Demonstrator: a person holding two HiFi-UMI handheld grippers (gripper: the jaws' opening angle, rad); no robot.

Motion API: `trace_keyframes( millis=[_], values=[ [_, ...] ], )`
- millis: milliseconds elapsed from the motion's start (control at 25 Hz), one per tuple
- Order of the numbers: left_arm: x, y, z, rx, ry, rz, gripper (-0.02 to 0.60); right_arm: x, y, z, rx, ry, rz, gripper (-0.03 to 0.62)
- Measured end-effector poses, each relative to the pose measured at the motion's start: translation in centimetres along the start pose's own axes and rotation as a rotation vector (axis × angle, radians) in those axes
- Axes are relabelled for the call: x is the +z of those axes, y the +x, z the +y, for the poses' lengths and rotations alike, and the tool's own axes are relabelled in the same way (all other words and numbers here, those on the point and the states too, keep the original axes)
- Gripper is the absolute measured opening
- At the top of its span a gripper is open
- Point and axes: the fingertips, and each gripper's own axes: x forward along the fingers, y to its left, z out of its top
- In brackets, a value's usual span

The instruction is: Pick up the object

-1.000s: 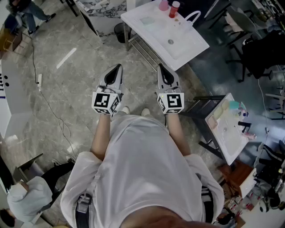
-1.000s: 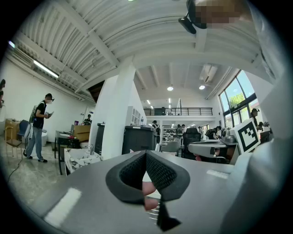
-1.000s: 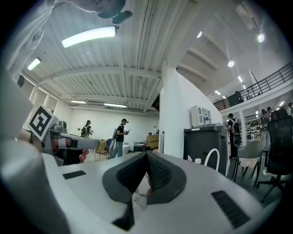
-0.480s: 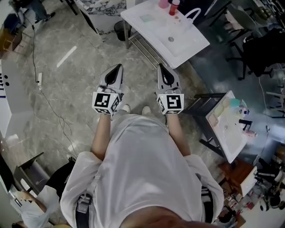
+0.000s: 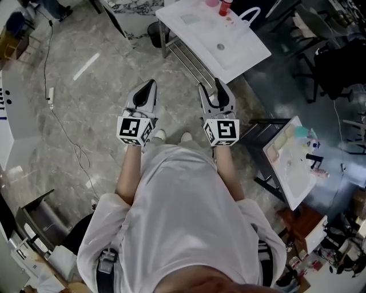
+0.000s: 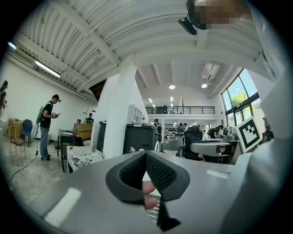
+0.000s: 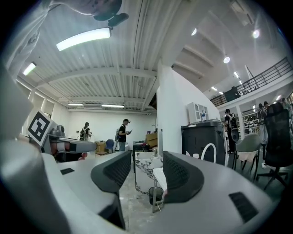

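I stand on a marble floor with both grippers held out in front of me, short of a white table (image 5: pixel 240 54). On its far end stand a pink cup (image 5: pixel 211 4) and a red bottle (image 5: pixel 225 7). My left gripper (image 5: pixel 150 84) is shut with nothing held; in the left gripper view its pads (image 6: pixel 158 171) meet at the tip of the left gripper (image 6: pixel 145 153). My right gripper (image 5: pixel 214 84) is opening with nothing between its jaws. In the right gripper view, the gap of the right gripper (image 7: pixel 147 160) shows only the white table (image 7: pixel 159 176) far off.
A black bin (image 5: pixel 154 39) stands by the table's left leg and shows as the bin (image 7: pixel 155 194) in the right gripper view. A second white table (image 5: pixel 289 180) with small items is at the right. A cable (image 5: pixel 71 146) runs over the floor at the left. Chairs stand at the far right.
The right gripper's jaws have parted from shut. Both grippers have come slightly nearer the white table. The person at the lower left has moved out of the corner.
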Motion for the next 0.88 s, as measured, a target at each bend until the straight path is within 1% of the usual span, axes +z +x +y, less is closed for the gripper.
trace_keyframes(
  millis=[120,360,600,680,880],
  values=[
    [0.0,0.3,-0.3,0.018,0.002,0.002,-0.002,-0.1,-0.1,-0.9,0.006,0.001,0.007,0.279],
    [0.3,1.2,-1.9,0.061,0.021,0.006,-0.002,-0.7,-0.5,-3.9,0.026,0.013,0.016,0.368],
    [0.5,1.3,-2.7,0.125,0.036,0.009,-0.002,-1.6,-0.3,-6.6,0.045,0.016,0.026,0.465],
    [0.5,1.3,-2.6,0.146,0.041,0.011,-0.002,-1.8,0.2,-7.0,0.060,0.017,0.031,0.479],
    [0.5,2.0,-2.1,0.182,0.054,0.019,-0.002,-1.9,1.2,-7.8,0.090,0.012,0.038,0.483]
  ],
)
